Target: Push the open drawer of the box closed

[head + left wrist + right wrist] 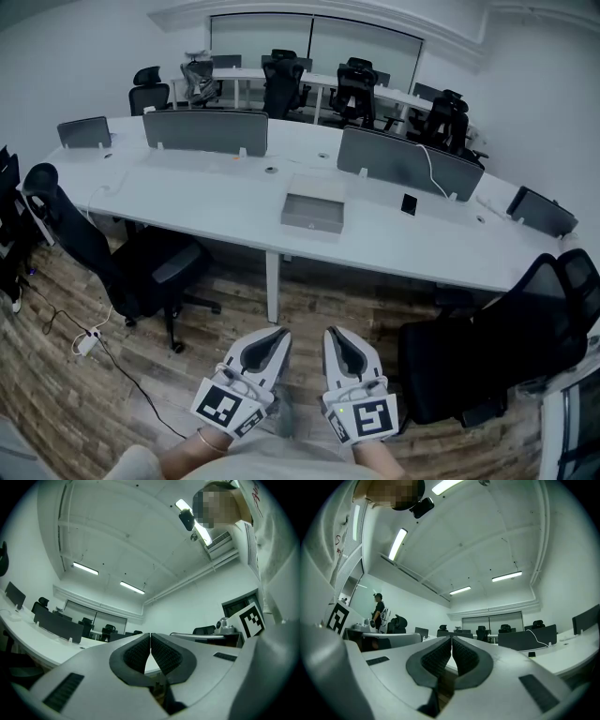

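A grey box (313,213) sits near the front edge of the long white desk (216,202), its drawer pulled out with the open tray showing. Both grippers are held low over the wooden floor, well short of the desk. My left gripper (276,335) is shut with its tips touching and nothing between them; the left gripper view shows the same closed left gripper (150,634) pointing up toward the ceiling. My right gripper (335,334) is beside it, also shut and empty, and in its own view the right gripper (451,638) has its tips together. The box shows in neither gripper view.
Black office chairs stand left (141,267) and right (511,342) of the gap in front of the desk. Grey divider screens (205,130) line the desk's middle. A black phone (409,203) lies right of the box. A power strip and cable (89,341) lie on the floor. A person (378,611) stands far off.
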Demonstrator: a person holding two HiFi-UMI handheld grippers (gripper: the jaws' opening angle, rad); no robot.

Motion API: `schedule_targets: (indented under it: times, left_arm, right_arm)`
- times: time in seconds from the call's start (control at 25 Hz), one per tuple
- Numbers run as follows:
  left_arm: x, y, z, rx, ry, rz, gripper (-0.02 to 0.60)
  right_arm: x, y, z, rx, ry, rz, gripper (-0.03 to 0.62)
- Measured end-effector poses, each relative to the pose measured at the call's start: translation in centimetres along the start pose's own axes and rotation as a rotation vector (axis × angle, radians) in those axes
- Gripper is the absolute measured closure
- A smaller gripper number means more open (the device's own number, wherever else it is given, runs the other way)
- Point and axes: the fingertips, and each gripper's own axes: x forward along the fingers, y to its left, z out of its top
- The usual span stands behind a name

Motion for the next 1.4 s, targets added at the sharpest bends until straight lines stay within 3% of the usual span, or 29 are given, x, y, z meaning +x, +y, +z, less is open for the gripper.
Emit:
schedule_targets:
  times: [0.56,1.4]
  left_arm:
    - [4.6,3.6,-0.6,-0.015,-0.010,-0.004,0.561]
    - [18.3,14.1,-2.5,-0.039,0.021,-0.058,0.562]
  right_arm:
    - [4.6,-2.4,-0.9,-0.001,0.010,0.004,0.574]
    - [18.7,-10.8,-3.2,0.013,0.046,-0.034,0.574]
